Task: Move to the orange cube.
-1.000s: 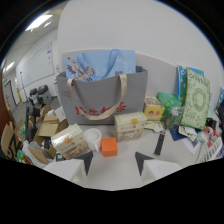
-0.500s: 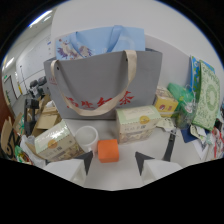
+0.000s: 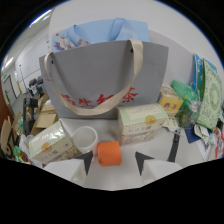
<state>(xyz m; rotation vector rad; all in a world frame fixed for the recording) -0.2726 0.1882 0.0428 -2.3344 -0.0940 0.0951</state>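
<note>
One orange cube [image 3: 109,153] now sits just ahead of the gripper [image 3: 113,161], lined up with the gap between its two dark fingertips, where half a second ago it lay further out and smaller in the gripper's own camera. The fingers stand wide apart and hold nothing; the cube rests on the white table [image 3: 165,150] on its own, not yet between the tips. Around the cube, the clutter has swelled with the approach: a white cup [image 3: 84,138] stands just to its left, a pale green box [image 3: 142,121] lies just behind it to the right, and a second boxed pack [image 3: 49,145] lies beyond the cup. Behind the cube, the grey tote bag [image 3: 107,77] with red lettering and cream handles fills most of the view. Judging by this closing distance, the move to the cube looks nearly complete, with only a short advance left.
</note>
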